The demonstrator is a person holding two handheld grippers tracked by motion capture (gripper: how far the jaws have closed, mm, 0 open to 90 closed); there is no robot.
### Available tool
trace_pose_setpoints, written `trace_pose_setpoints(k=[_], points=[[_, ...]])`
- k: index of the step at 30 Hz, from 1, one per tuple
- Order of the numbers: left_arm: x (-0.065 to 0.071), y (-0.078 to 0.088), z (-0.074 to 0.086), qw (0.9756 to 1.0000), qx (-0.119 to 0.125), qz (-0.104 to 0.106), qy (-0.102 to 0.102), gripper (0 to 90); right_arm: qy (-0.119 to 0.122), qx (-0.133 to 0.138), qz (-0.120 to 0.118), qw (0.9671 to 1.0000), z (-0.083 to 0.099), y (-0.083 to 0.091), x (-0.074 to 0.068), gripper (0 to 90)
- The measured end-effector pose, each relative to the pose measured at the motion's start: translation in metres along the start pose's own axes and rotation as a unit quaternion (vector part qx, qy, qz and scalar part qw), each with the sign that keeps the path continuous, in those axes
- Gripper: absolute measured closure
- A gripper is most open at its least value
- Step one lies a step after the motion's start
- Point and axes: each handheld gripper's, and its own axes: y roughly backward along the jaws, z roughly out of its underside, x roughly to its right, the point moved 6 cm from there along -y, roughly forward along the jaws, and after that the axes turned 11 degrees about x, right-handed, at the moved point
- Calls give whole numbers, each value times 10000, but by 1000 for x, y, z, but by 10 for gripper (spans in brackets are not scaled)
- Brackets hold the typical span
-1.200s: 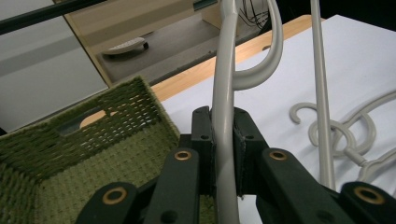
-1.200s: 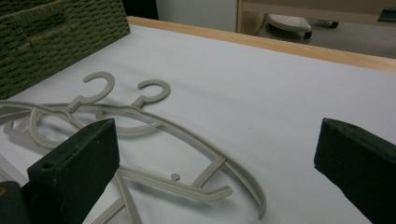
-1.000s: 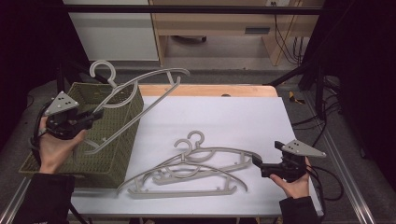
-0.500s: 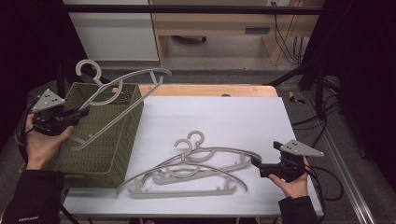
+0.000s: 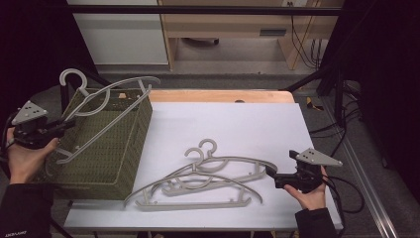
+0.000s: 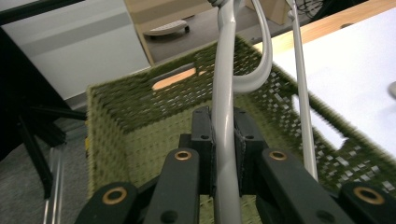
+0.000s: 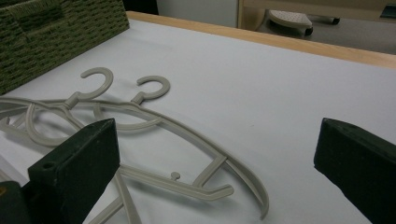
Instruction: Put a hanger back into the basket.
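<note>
My left gripper (image 5: 65, 124) is shut on a grey plastic hanger (image 5: 106, 94) and holds it tilted over the green woven basket (image 5: 124, 148), hook (image 5: 72, 78) up and to the back left. In the left gripper view the hanger's bar (image 6: 224, 93) is pinched between the pads (image 6: 203, 135) above the basket's inside (image 6: 140, 121). Two more grey hangers (image 5: 218, 171) lie overlapped on the white table (image 5: 237, 119). My right gripper (image 5: 271, 173) rests open at their right end, and the hangers (image 7: 154, 116) lie just ahead of my right gripper (image 7: 215, 158).
The basket stands at the table's left edge, its corner (image 7: 56, 28) visible from the right gripper. A wooden strip (image 5: 218, 95) runs along the table's far edge. Cables (image 5: 346, 193) trail off the right side. Shelving stands beyond the table.
My left hand has carried the held hanger leftward and slightly down, over the basket. The right hand and the two hangers on the table have stayed put.
</note>
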Motion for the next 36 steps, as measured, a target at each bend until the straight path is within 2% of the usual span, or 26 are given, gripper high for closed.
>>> trace_pose_setpoints(k=[8,14,15,23,29,33,36], points=[[-15,5,15,9999,-87,-87,-85,814,10,-44,20,10000,2,-2,0,7],[-25,9,22,9998,-100,-180,-28,815,2,-73,8,10000,3,-4,-1,7],[-26,10,25,9997,-164,-193,-56,815,28,-78,2,10000,3,-3,0,7],[-29,9,34,9995,-212,-240,-49,814,23,-85,-4,10000,3,-3,-1,7],[-29,4,34,9989,-265,-326,-194,814,19,-86,-6,10000,3,-4,-1,8],[-31,-2,39,9985,-370,-360,-170,814,2,-105,-18,9999,3,-4,-2,7],[-27,-9,47,9979,-496,-367,-212,814,18,-107,-26,9999,3,-4,-2,8]])
